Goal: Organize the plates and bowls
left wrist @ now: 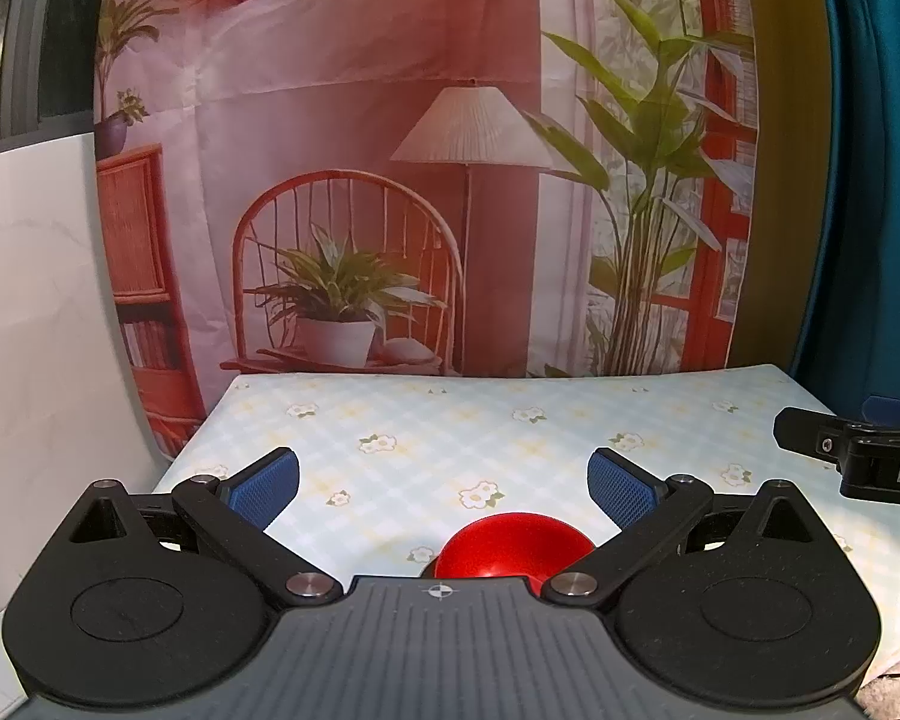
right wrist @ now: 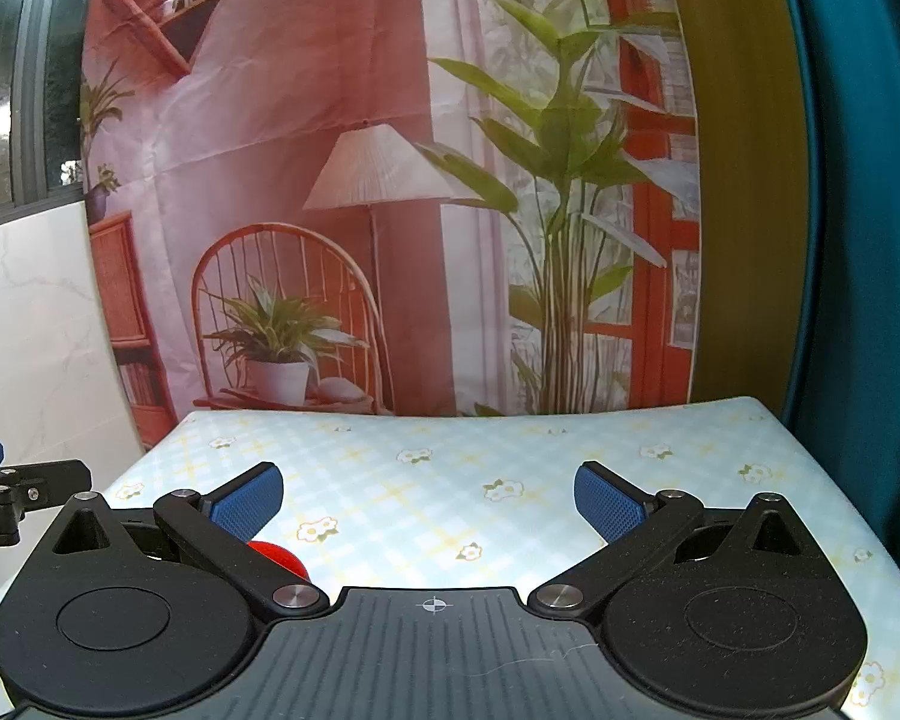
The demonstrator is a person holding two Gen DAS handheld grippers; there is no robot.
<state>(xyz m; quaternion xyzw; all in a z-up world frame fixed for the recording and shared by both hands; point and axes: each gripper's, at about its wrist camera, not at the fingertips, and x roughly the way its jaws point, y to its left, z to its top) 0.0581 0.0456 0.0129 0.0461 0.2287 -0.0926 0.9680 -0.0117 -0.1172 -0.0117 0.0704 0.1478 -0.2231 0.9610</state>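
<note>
Hovering above the flowered surface (left wrist: 510,420), the left tool (left wrist: 444,486) is spread wide and empty, a red bowl (left wrist: 513,546) sitting just below it. The right tool (right wrist: 429,498), alongside, gapes empty too.

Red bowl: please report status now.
Left claw open, right claw open. Red bowl on tablecloth, below left claw, ungrasped. Nothing blocking.
</note>
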